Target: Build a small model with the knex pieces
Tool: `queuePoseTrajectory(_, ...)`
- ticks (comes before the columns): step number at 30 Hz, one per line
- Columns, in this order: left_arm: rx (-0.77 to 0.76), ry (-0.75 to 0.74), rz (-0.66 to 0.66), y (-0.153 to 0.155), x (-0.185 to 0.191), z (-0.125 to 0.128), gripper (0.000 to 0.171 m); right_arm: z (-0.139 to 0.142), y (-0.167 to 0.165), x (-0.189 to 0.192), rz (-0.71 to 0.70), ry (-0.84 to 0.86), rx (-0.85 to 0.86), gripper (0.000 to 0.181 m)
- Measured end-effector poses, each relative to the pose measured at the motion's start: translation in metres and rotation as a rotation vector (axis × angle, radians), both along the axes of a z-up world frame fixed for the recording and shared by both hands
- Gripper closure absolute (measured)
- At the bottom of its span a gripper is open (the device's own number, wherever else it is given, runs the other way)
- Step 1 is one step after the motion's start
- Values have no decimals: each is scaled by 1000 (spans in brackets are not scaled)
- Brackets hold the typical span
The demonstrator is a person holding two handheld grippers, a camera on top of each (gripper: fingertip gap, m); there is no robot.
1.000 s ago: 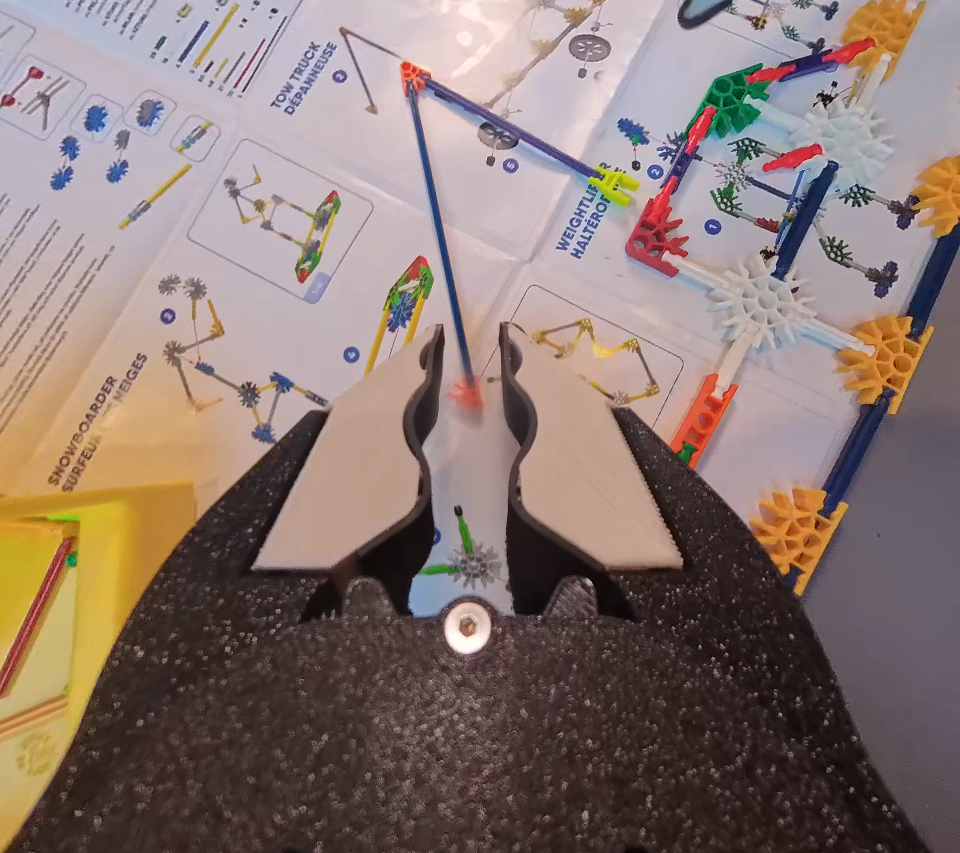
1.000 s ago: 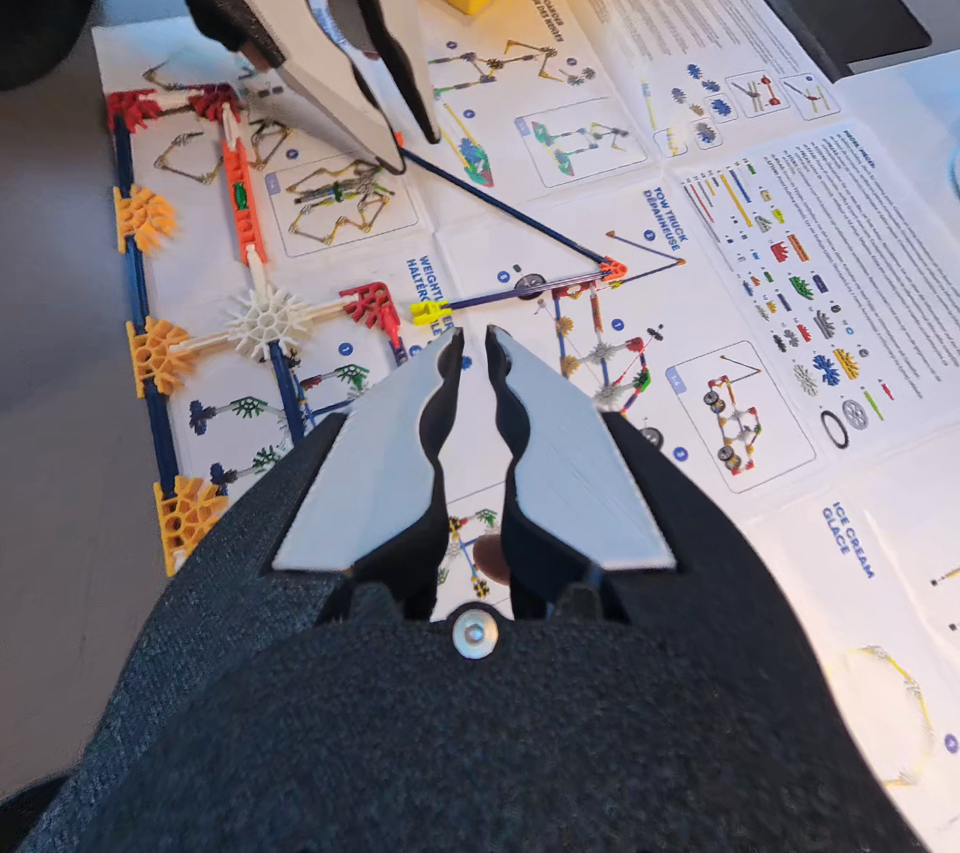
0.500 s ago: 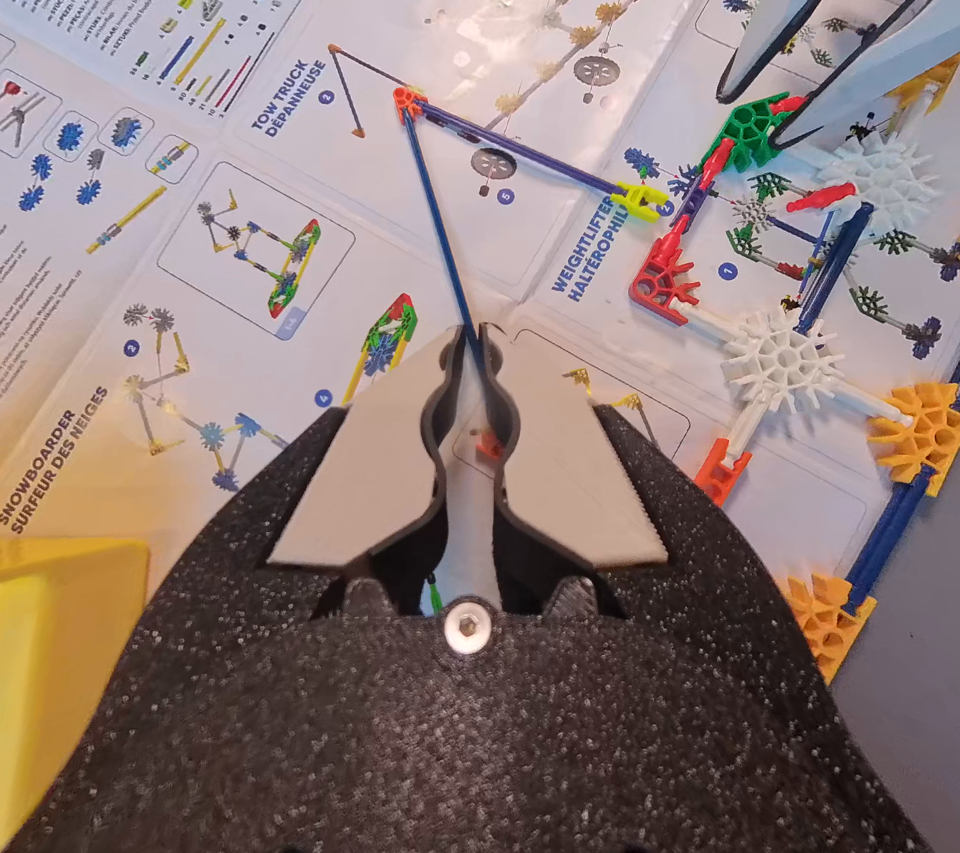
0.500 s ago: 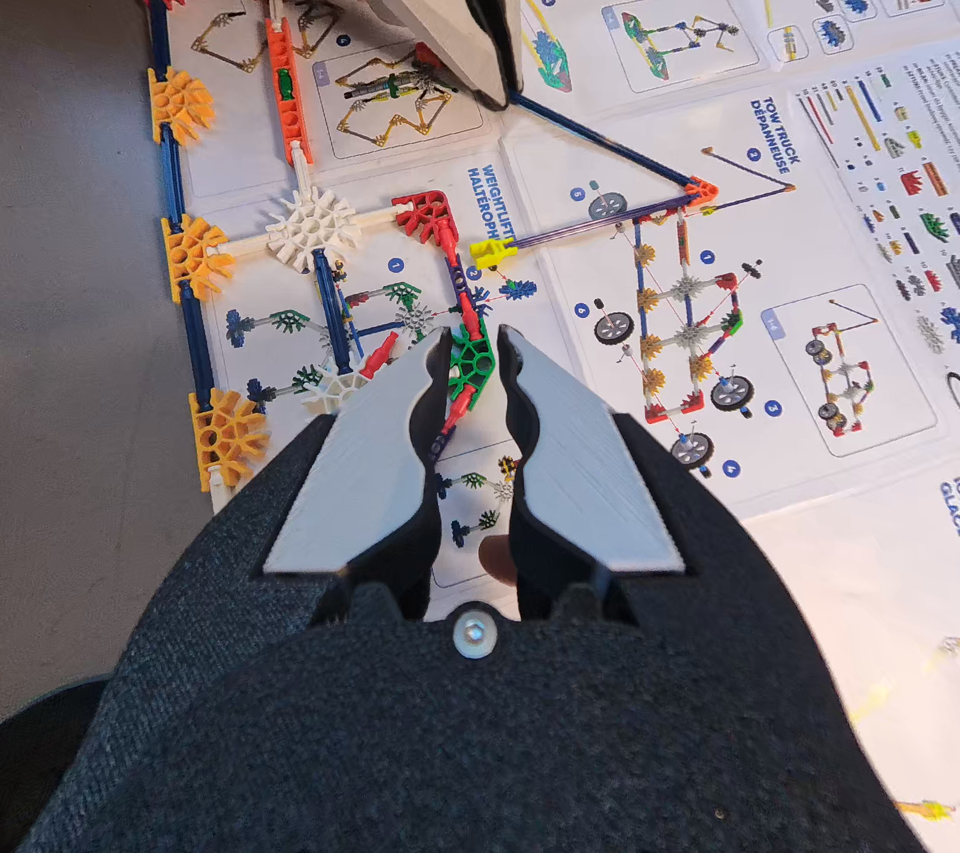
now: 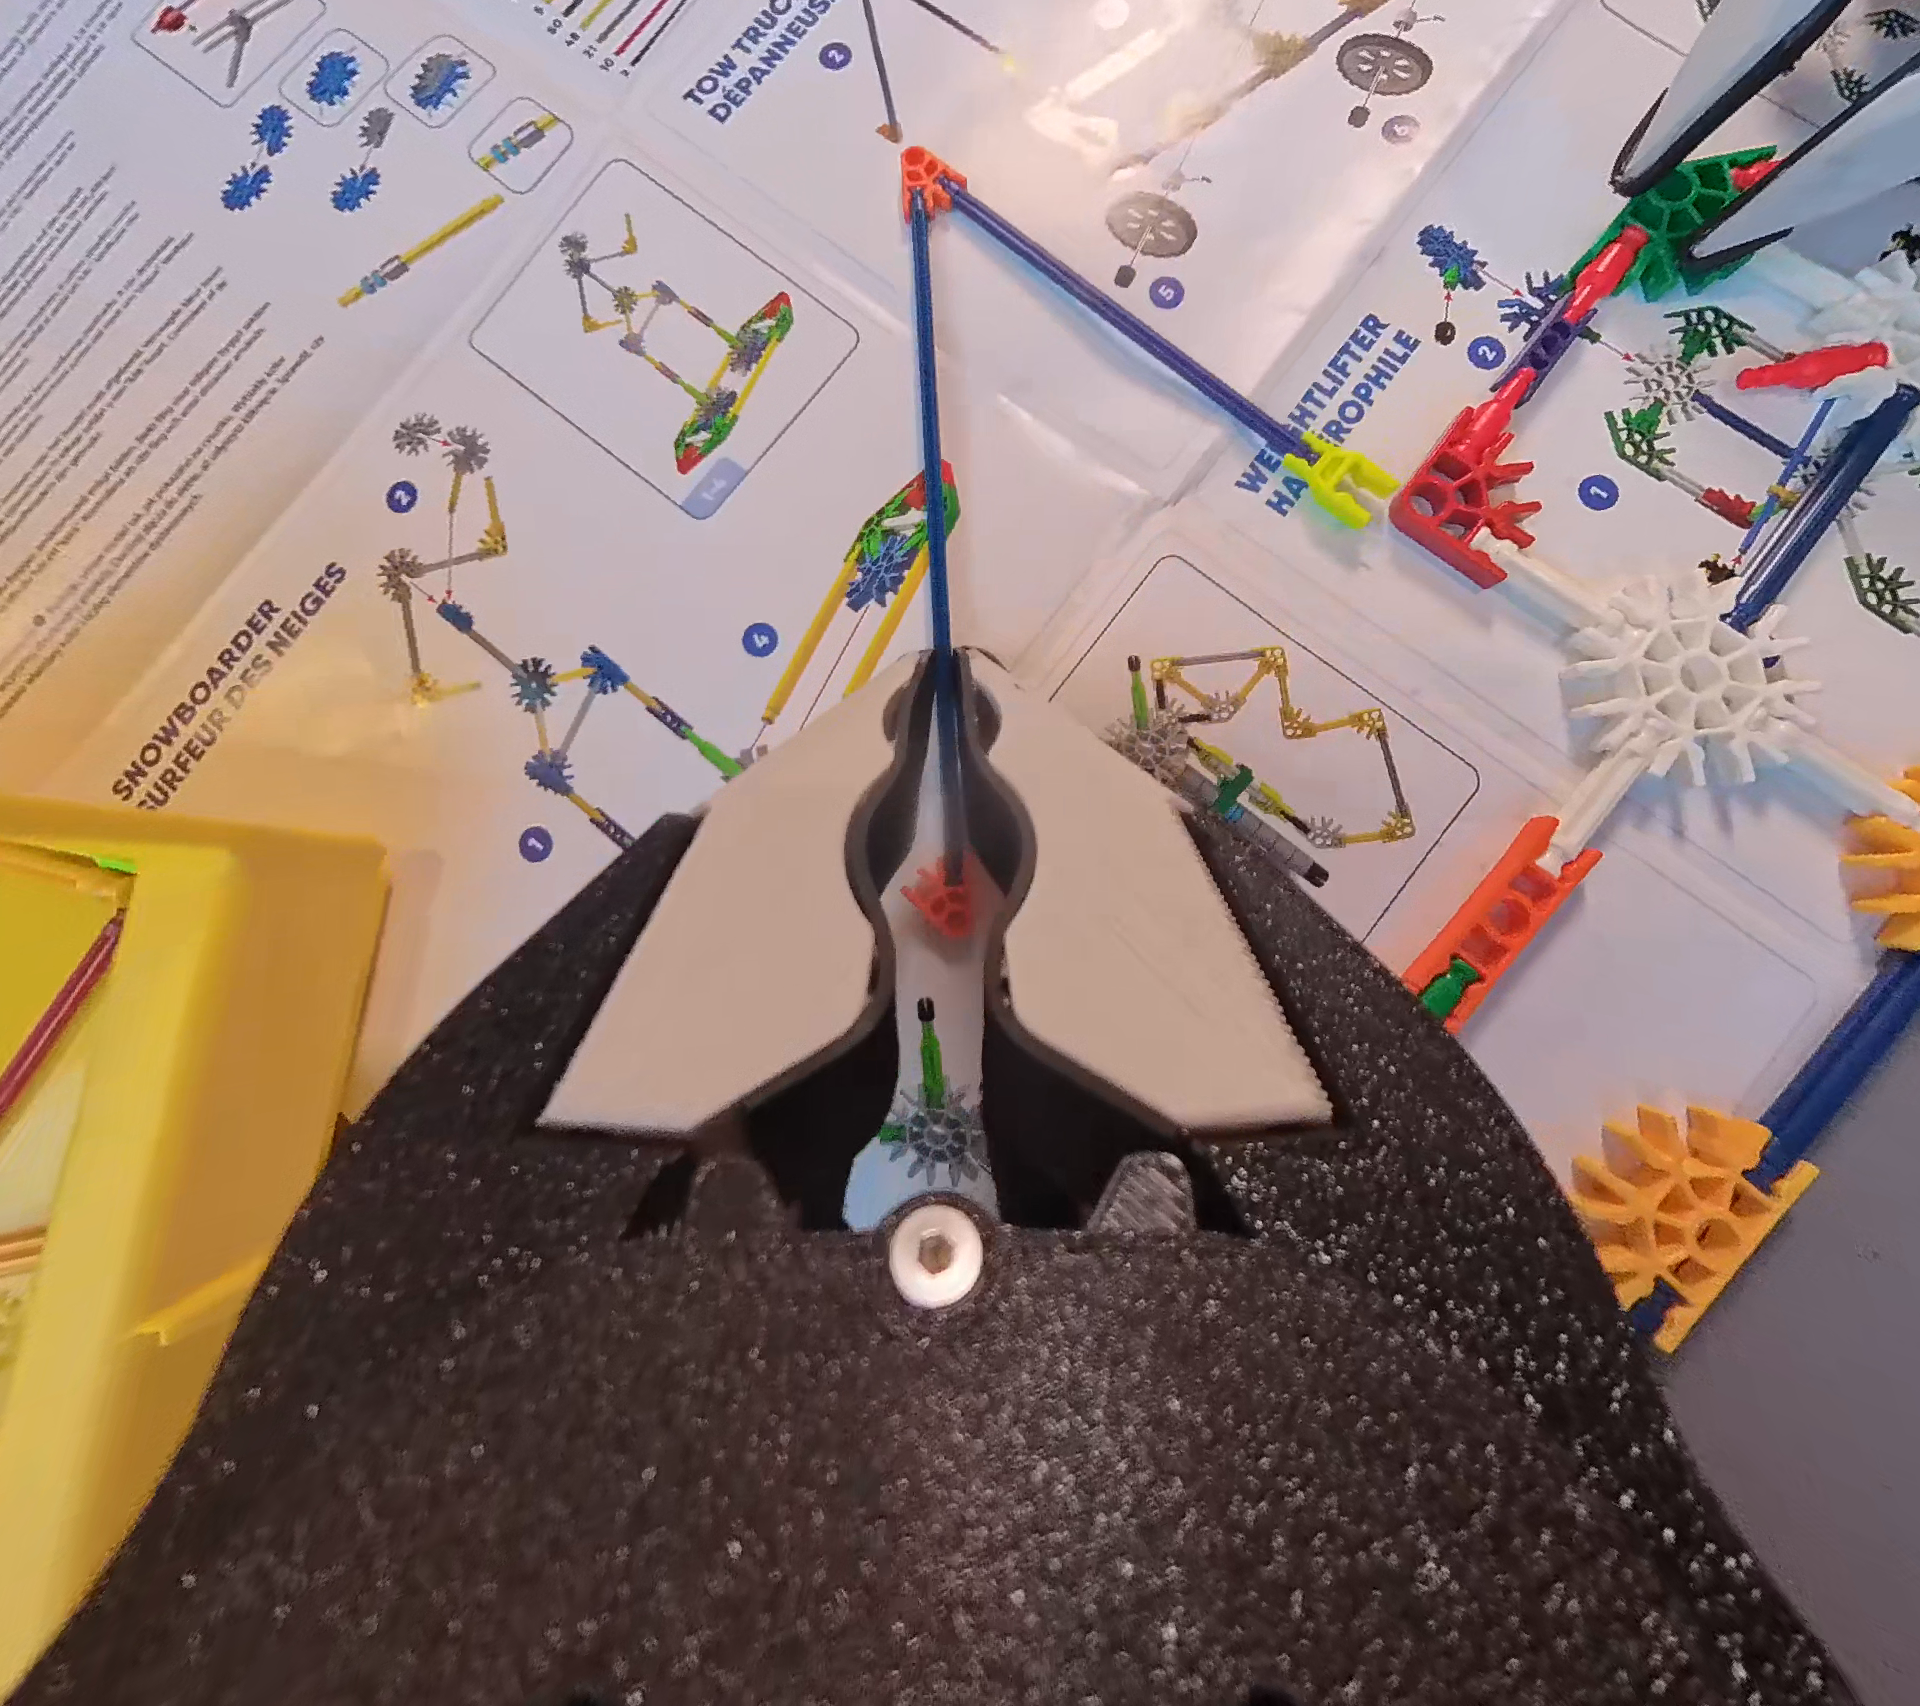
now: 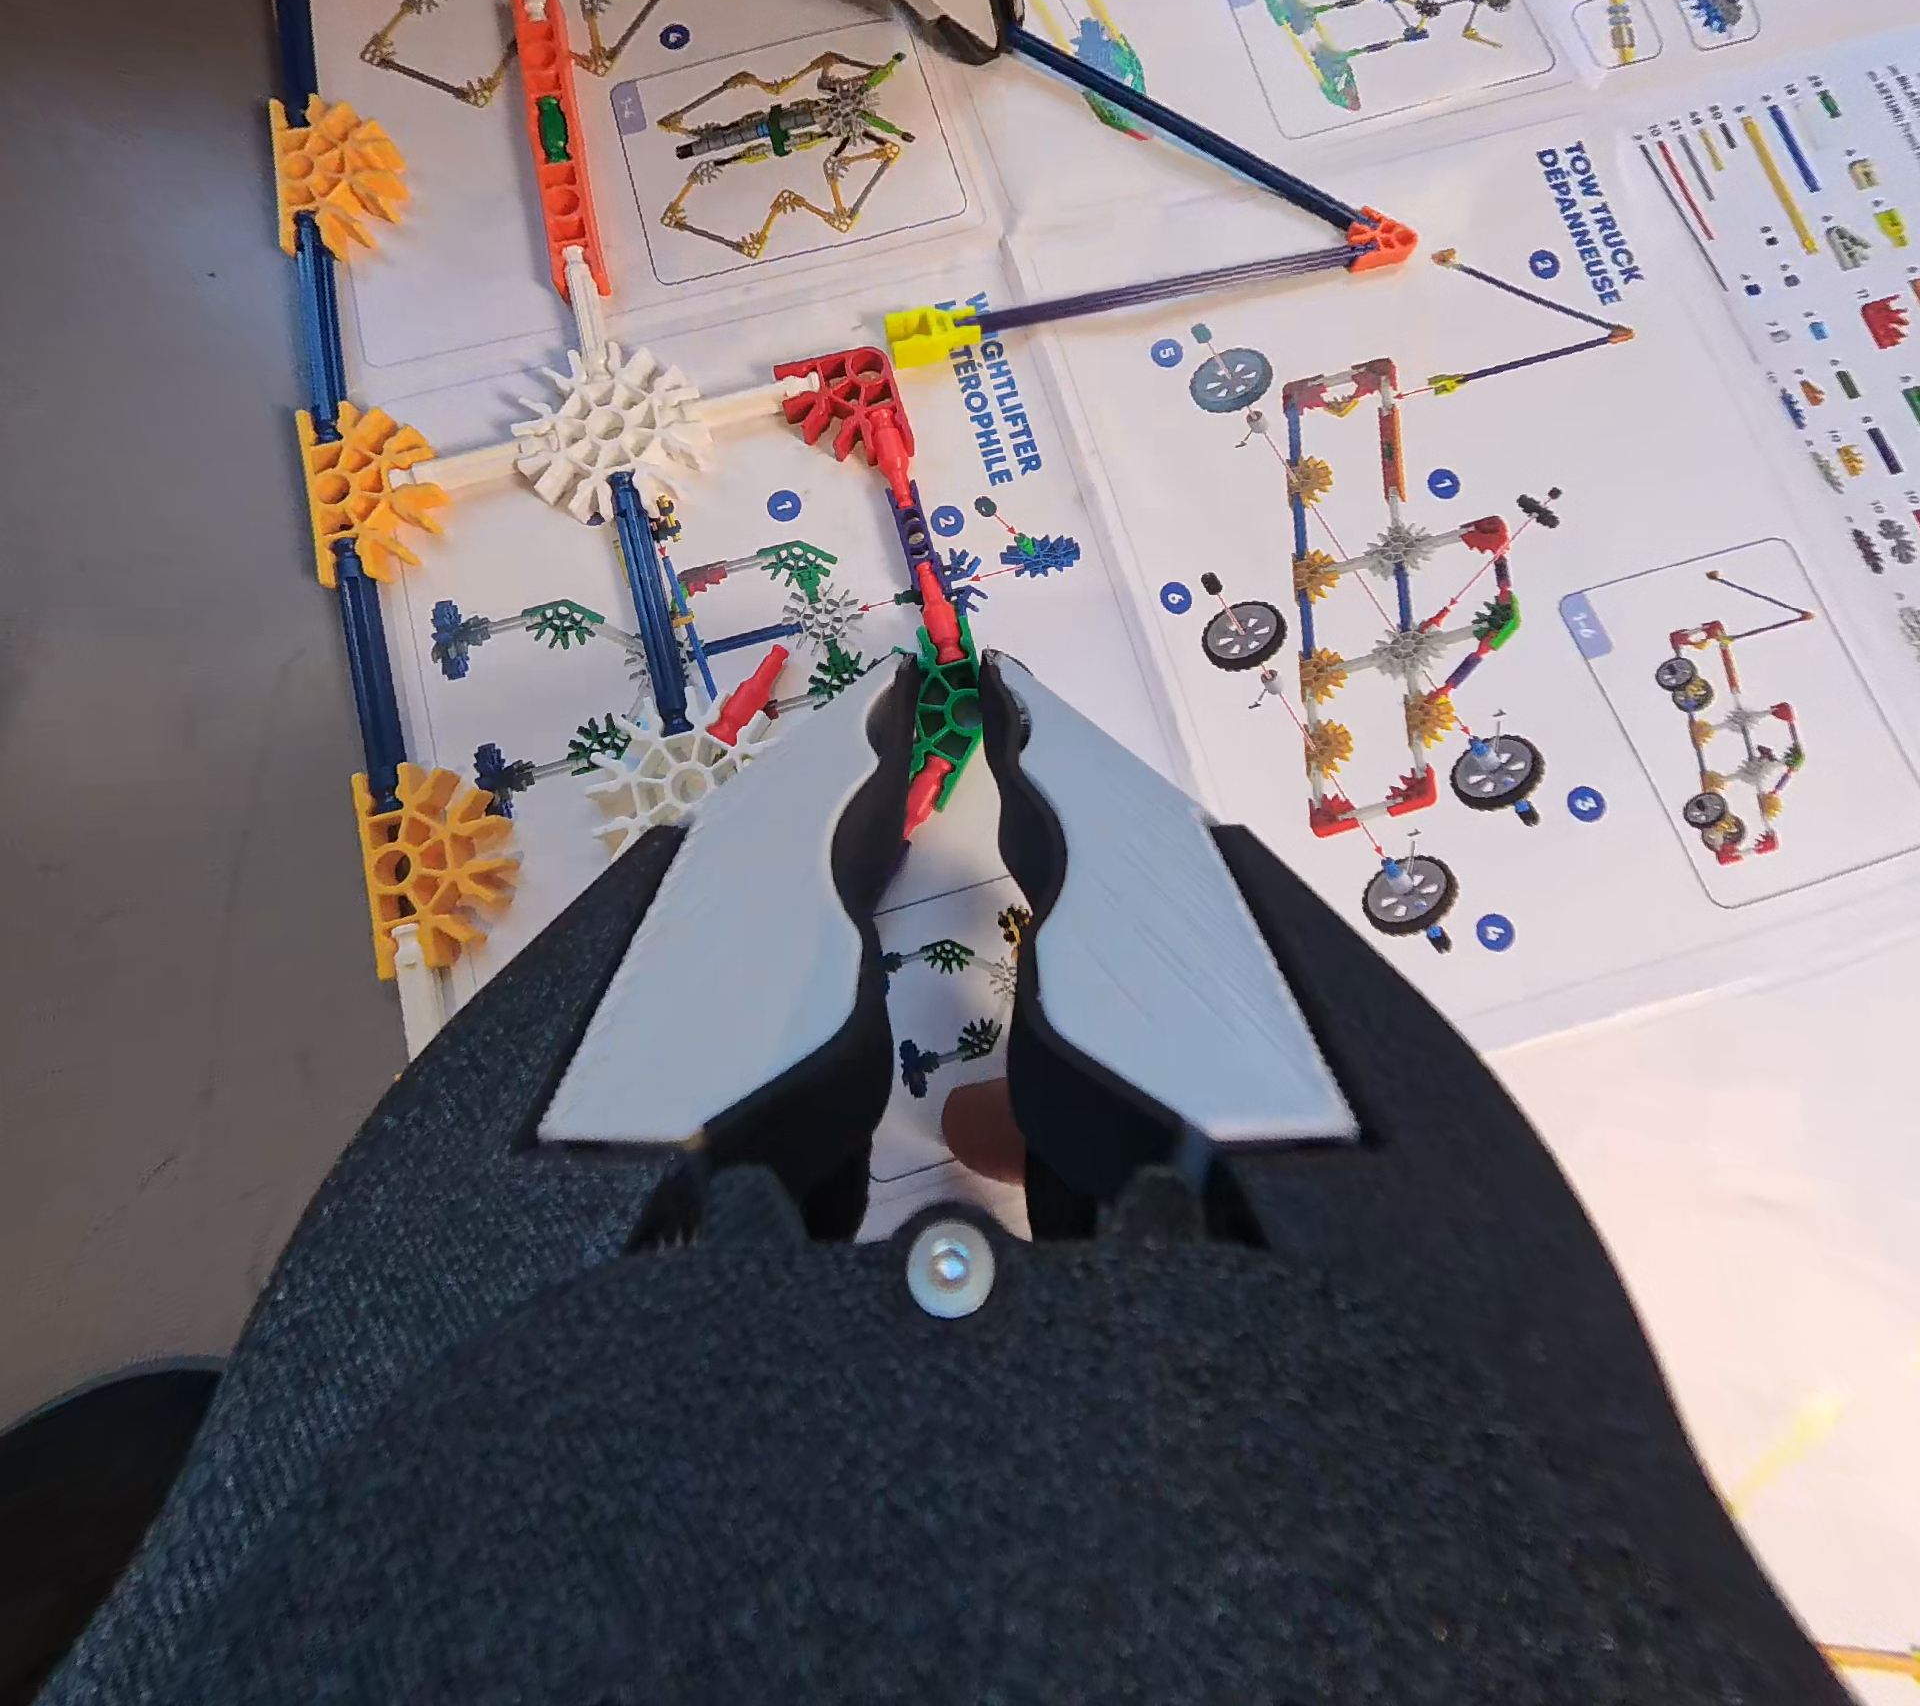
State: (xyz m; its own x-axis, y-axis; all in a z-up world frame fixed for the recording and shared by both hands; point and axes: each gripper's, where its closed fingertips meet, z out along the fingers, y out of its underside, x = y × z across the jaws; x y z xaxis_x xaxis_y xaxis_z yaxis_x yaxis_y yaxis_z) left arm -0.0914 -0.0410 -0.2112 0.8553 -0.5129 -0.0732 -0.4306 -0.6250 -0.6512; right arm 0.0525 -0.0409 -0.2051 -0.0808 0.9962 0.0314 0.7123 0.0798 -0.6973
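1. Grey tabletop (image 6: 156, 721) w/ a big unfolded instruction sheet (image 5: 727, 222) spread over it; toy rods & connectors lie on the sheet.
2. Left gripper (image 5: 943, 669): tips pinched together on a thin blue rod (image 5: 930, 430); a small red connector (image 5: 940, 898) on the rod's near end sits in the gap between the fingers.
3. Rod runs far to an orange corner connector (image 5: 928, 176); a 2nd blue rod (image 5: 1122, 316) goes right from there to a yellow clip (image 5: 1340, 482).
4. Yellow box (image 5: 208, 981) near left, beside the left gripper.
5. Right gripper (image 6: 943, 669): nearly closed, tips against both sides of a green connector (image 6: 948, 711); firm grip or not, can't tell.
6. Green piece links via red rods to a red corner connector (image 6: 847, 399), part of a frame w/ white snowflake hub (image 6: 608, 430) & orange-yellow connectors (image 6: 358, 493) at the sheet's left edge.
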Motion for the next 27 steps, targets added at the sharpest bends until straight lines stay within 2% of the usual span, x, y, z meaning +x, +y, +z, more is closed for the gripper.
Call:
queuePoseTrajectory(18, 24, 2, 33, 3, -8, 1, 171, 0, 0, 0, -4, 7, -7, 171)
queuePoseTrajectory(27, 52, -2, 68, 4, -21, 9, 171, 1, 1, 1, 3, 10, -4, 172)
